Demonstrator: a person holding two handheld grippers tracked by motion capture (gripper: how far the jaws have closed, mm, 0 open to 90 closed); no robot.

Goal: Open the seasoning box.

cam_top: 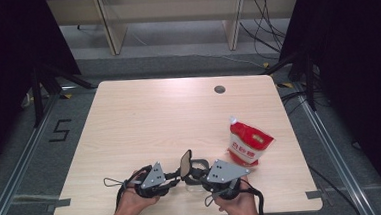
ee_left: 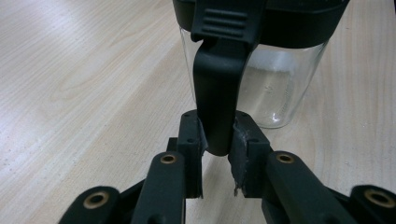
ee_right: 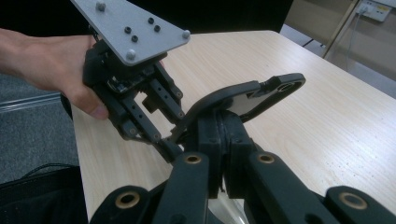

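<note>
Near the table's [cam_top: 129,116] front edge, the left gripper [ee_left: 217,140] clamped the jug's [ee_left: 280,79] handle [ee_left: 217,93]; the right gripper [ee_right: 224,140] pinched its raised lid [ee_right: 252,95].

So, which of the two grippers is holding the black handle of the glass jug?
The left gripper: its jaws pinch the handle of the jug, while the right gripper clamps the raised lid instead.
</note>
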